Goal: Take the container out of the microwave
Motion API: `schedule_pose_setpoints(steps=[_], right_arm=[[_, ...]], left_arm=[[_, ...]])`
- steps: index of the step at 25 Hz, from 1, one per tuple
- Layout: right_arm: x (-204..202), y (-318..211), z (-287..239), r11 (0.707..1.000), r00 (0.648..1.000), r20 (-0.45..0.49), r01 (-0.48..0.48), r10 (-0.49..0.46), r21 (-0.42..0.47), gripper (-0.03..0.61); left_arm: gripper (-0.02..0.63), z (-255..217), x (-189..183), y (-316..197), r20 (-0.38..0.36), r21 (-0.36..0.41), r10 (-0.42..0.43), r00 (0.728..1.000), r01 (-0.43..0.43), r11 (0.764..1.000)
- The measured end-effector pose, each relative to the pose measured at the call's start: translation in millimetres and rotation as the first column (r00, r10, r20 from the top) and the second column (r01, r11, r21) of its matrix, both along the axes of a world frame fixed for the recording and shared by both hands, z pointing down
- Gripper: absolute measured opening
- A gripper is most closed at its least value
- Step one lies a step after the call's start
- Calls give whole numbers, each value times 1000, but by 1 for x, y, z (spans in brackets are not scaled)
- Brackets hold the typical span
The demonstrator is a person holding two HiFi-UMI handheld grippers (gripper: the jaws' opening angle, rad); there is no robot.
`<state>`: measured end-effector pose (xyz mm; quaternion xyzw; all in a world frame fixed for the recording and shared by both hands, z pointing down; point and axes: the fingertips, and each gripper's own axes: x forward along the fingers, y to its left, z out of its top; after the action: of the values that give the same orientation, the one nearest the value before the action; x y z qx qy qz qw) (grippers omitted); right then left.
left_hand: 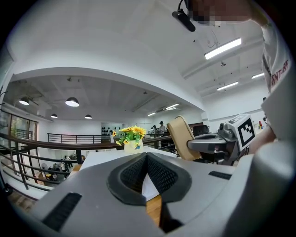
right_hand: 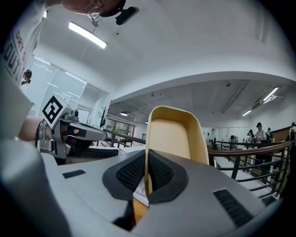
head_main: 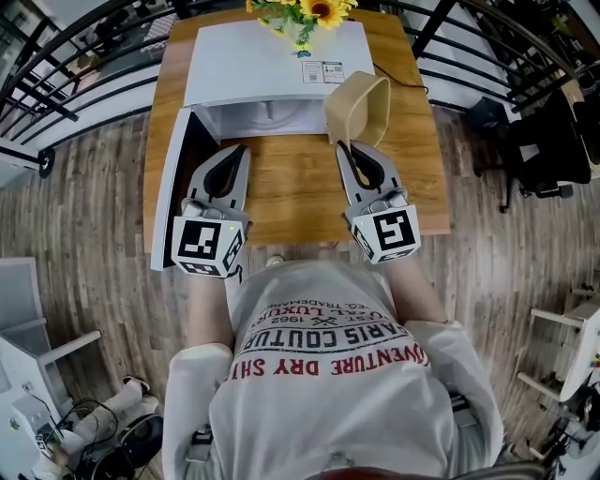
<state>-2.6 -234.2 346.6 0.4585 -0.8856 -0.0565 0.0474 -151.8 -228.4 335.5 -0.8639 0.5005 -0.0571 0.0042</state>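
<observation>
Closest to the head camera is the person's white printed T-shirt [head_main: 328,375], and both forearms reach forward from it over a wooden table [head_main: 300,192]. Each hand carries a grey gripper pointing level toward a white microwave [head_main: 272,61] at the far side of the table. The microwave door [head_main: 172,187] is swung wide open on the left, so the pale cavity [head_main: 262,120] shows. The left gripper [head_main: 239,150] sits in front of that opening, on the door side. In its own view the left gripper [left_hand: 146,157] has its ribbed black pads closed tip to tip with nothing between them. The right gripper [head_main: 345,148] is clamped on the thin wall of a tan container [head_main: 361,108]. In its own view the right gripper [right_hand: 147,159] has that wall pinched edge-on between its pads. The tan container [right_hand: 173,134] stands tipped up on its side, with its hollow facing the right of that view. The container is outside the cavity, by the microwave's right front corner. From the left gripper view the same container [left_hand: 181,136] stands up from the right gripper's jaws. A pot of sunflowers [head_main: 305,11] sits on top of the microwave. A dark railing [head_main: 56,66] curves round behind the table, above plank flooring [head_main: 84,216].
</observation>
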Motion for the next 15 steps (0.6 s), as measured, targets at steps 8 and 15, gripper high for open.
schedule_pose_setpoints(steps=[8,15], right_arm=[[-4,8,-2,999,999,-17,33,-33,11,32],[-10,12,2,999,999,-23,35,-35,1,32]], left_arm=[[12,3,6,7,6,-5,34,999,-34,999],[12,5,0,13,7,-7,42,999,-42,999]])
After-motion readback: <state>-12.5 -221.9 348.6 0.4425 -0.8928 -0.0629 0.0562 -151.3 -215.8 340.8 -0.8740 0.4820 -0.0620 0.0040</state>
